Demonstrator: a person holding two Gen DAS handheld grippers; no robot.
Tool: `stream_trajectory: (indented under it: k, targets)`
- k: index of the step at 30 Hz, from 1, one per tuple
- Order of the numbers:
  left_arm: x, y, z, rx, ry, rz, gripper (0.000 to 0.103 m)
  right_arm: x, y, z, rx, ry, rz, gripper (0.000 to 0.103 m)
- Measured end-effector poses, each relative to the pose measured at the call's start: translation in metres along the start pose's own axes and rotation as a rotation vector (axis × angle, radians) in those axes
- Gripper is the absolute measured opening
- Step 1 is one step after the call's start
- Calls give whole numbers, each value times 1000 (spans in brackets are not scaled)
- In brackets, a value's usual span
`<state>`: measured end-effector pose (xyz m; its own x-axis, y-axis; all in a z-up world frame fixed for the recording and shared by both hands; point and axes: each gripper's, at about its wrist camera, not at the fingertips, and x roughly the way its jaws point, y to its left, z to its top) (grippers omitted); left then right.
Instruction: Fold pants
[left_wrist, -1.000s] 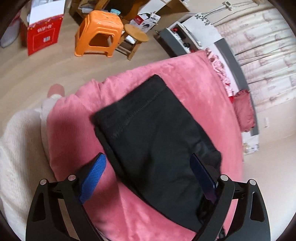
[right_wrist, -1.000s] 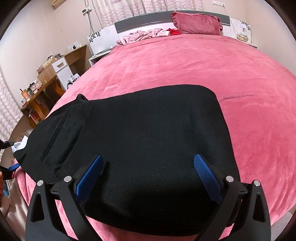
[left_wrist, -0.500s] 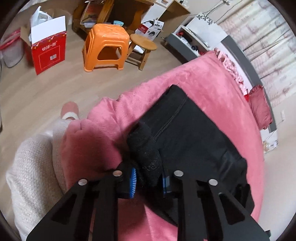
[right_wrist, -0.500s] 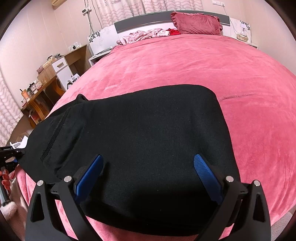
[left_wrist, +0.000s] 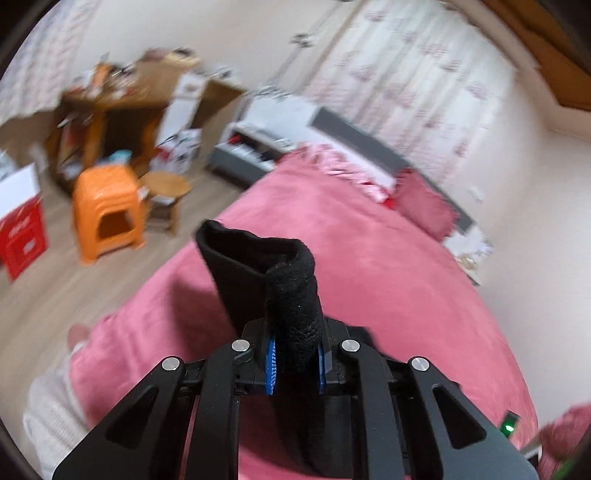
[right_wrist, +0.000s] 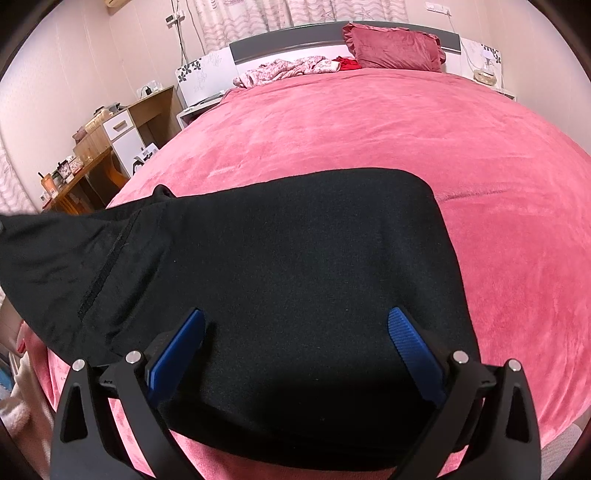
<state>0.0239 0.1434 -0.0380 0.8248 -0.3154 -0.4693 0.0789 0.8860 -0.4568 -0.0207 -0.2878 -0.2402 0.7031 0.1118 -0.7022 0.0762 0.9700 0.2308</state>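
One pants (right_wrist: 295, 280) | two claws: left claw (left_wrist: 295, 356) clamped, right claw (right_wrist: 295, 343) spread

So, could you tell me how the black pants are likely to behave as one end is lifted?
Probably floppy: the pants bunch where the left gripper pinches them. The rest likely drapes and drags across the pink blanket; its plush nap may resist sliding.

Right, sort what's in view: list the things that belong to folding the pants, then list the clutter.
In the job:
- black pants
- left gripper, shut on a bunched edge of the pants
- right gripper, open over the pants
- pink bedspread they lie on

Lying about:
- red pillow
- floral garment by the headboard
- orange stool
- wooden stool
- red box
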Motion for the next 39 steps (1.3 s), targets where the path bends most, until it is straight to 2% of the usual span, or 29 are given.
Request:
stream_trajectory:
  k: [3,8,15,17,22,28,32,37,39]
  targets:
    - [-5,-32,4,78,-14,-84,15,-5,-4,1,27,-26,20,100]
    - [-5,-77,5,174,-11,-209,15,-24,-28,4,174,-115,64,100]
    - [6,-144,-15,312,45,-371,15,-36,-47,7,249,-163,-46,100]
    - [13,-168,-27,358,77,-425,15,-37,-59,4,306,-161,-80,100]
    - [34,-211,-64,458,173,-506,15,-48,-100,-3,478,-177,-140,100]
    - [68,-248,-122,580,312,-567,15,-63,-136,-11,583,-202,-186,100]
    - [88,-263,-168,662,392,-585,14,-69,-144,-22,643,-201,-169,100]
    - [115,-265,-220,743,495,-560,15,-76,-140,-21,624,-221,-133,100]
    - [125,-264,-234,761,538,-549,19,-79,-135,-20,597,-230,-109,100]
